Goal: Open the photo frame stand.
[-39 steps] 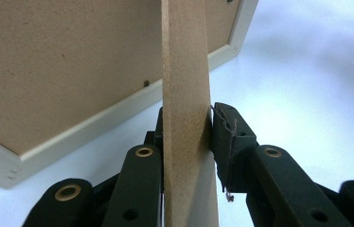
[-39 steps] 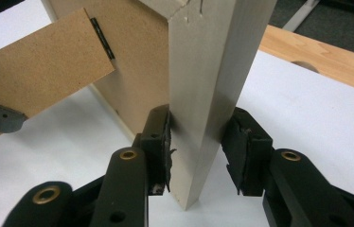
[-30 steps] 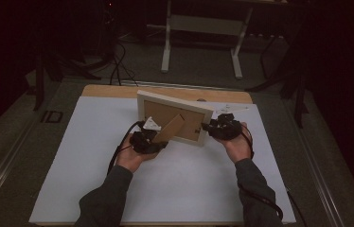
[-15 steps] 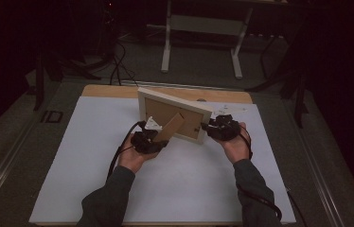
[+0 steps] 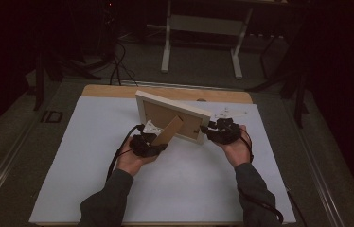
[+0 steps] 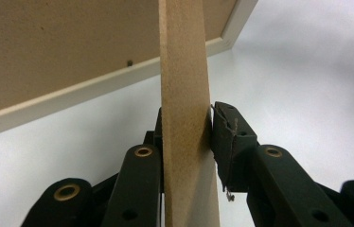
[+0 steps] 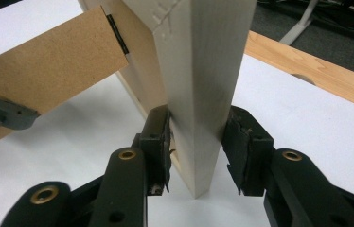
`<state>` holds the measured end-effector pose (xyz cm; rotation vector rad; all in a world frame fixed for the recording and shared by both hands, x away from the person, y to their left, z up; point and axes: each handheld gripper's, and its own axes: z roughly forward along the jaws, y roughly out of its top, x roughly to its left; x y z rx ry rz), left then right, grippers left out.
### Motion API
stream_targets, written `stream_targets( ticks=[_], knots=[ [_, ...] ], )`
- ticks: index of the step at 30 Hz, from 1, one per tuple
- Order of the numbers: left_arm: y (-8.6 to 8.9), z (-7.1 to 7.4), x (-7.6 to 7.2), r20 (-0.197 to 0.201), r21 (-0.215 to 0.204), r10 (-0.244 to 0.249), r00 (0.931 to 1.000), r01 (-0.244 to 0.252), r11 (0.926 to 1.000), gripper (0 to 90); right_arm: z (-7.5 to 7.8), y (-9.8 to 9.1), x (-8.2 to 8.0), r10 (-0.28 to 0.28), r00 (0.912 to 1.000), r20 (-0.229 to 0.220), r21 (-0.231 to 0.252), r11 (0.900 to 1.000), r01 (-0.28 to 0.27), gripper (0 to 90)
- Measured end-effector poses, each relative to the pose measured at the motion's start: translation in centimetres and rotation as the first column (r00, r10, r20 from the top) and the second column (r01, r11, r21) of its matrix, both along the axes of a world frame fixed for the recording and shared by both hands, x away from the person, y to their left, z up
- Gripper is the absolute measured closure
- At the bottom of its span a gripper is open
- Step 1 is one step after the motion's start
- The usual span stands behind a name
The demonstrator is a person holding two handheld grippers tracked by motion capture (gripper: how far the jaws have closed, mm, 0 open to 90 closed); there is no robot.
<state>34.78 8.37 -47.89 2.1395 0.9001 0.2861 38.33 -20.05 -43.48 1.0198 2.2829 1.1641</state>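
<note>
The left claw (image 6: 187,142) pinched the brown easel leg (image 6: 184,94) of the picture frame (image 5: 172,115), one pad on each flat face, while the right claw (image 7: 196,151) was clamped across the pale wooden frame's right end near its lower corner. The frame stood back-side toward the person on the white sheet (image 5: 90,142) covering the desk (image 5: 118,91), roughly at the middle and a little toward the far side, with the leg swung out to the near left. To prop it well, the right claw would best hold the frame steady and nearly upright as the left eased the leg outward about its hinge (image 7: 117,34), slowly, so the thin board did not bend or slip between the pads. The front of the frame faced away and could not be seen; whether the leg's foot touched the sheet was hidden behind the left claw; the dim room beyond the desk was hard to make out.
</note>
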Motion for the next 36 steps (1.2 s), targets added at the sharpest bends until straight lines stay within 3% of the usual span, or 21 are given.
stream_targets(
  ticks=[5,13,36],
  knots=[
    [0.0,-0.3,-0.5,-0.001,0.016,0.001,1.0,-0.001,0.9999,71.5,-0.1,0.1,-0.5,0.009,1.0,0.004,0.004,1.0,-0.009,61.4],
    [0.5,-0.7,-1.1,-0.015,-0.009,-0.003,0.9999,0.003,1.0,66.2,-0.2,0.4,-1.3,0.007,0.9999,0.011,-0.003,1.0,-0.007,60.9],
    [1.8,-1.6,-2.7,-0.034,-0.02,-0.009,0.9994,0.008,0.9998,67.0,-0.6,1.0,-3.2,0.027,0.9987,0.044,-0.048,0.9985,-0.025,59.5]
  ],
)
